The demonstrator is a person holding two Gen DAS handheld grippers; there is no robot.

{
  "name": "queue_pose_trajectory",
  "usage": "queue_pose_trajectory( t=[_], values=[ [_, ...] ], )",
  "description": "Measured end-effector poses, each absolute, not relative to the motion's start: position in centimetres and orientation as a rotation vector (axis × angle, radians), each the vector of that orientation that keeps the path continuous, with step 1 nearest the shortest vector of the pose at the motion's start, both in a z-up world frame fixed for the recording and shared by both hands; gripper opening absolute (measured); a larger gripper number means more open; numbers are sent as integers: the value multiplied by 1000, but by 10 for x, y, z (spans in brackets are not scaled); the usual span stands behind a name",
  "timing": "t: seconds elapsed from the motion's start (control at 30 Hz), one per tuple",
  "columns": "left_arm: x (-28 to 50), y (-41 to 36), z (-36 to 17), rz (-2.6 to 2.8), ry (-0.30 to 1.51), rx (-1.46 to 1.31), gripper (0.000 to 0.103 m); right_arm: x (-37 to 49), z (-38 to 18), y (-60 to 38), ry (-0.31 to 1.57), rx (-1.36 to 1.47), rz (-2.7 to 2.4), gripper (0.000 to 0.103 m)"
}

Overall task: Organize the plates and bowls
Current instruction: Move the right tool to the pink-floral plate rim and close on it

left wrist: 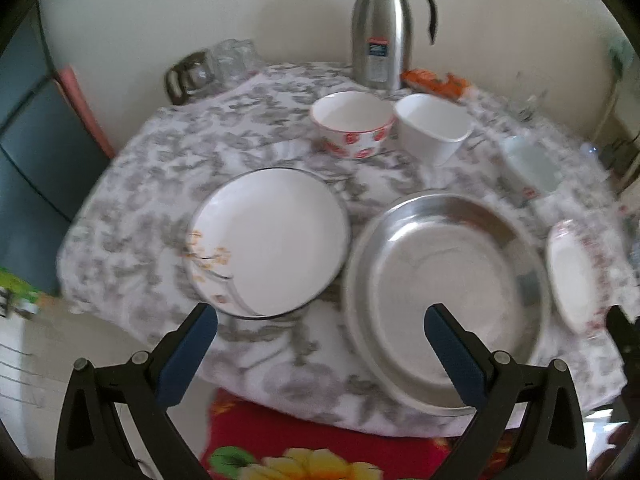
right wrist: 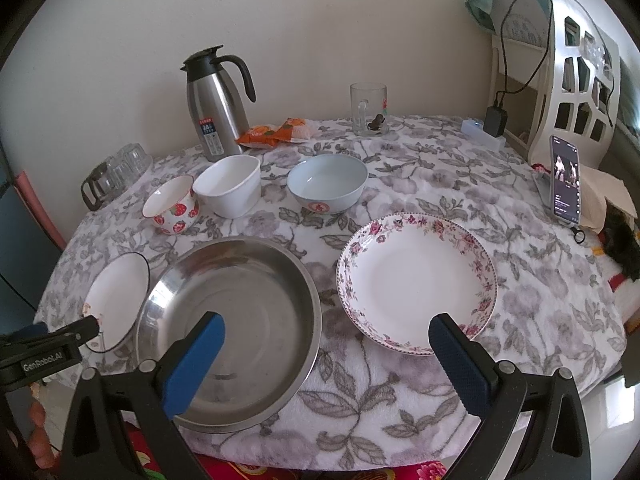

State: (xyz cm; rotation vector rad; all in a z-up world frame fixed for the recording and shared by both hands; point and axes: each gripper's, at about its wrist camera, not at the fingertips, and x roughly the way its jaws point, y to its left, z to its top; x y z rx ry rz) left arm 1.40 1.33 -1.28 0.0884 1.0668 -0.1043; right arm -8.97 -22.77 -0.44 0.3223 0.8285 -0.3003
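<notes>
Three plates lie flat in a row along the near edge of the cloth-covered table (right wrist: 400, 168): a black-rimmed white plate (left wrist: 268, 242) at the left, a steel plate (right wrist: 230, 326) in the middle, and a rose-bordered plate (right wrist: 416, 282) at the right. None is stacked; the steel plate sits just beside the black-rimmed plate and stands apart from the rose-bordered one. Behind them stand three bowls, each separate: a strawberry bowl (right wrist: 172, 204), a white bowl (right wrist: 228, 184) just beside it, and a pale blue bowl (right wrist: 327, 184) further right. The left gripper (left wrist: 320, 324) hovers above the near edge between the black-rimmed and steel plates, jaws wide apart, holding nothing. The right gripper (right wrist: 326, 332) hovers between the steel and rose-bordered plates, jaws likewise apart and empty. Assessment: sorting has not begun; the step in hand is approach and selection. The next move appears to call for lowering one finger under a plate rim, which the soft cloth may hinder. A steel flask (right wrist: 214, 114) and glass mug (right wrist: 368, 110) stand at the rear, clear of the work.
</notes>
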Motion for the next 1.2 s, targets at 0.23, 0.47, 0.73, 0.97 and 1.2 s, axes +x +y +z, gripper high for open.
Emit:
queue_pose_trajectory(
  t=[0.23,0.47,0.73,0.97,1.2],
  values=[
    [13,-17,-2,-354,1023,-99,103,-110,1,-270,710,467,-416,103],
    [15,-70,9,-498,956,-145,103,-128,-2,-313,648,576,-506,103],
    [8,-162,-10,-668,1063,43,103,-135,-25,-351,689,684,-584,103],
    [15,-205,-31,-622,1069,167,103,-144,-46,-386,706,770,-663,103],
    [38,-237,-51,-628,1113,187,101,-133,-76,-405,778,831,-631,103]
  ],
)
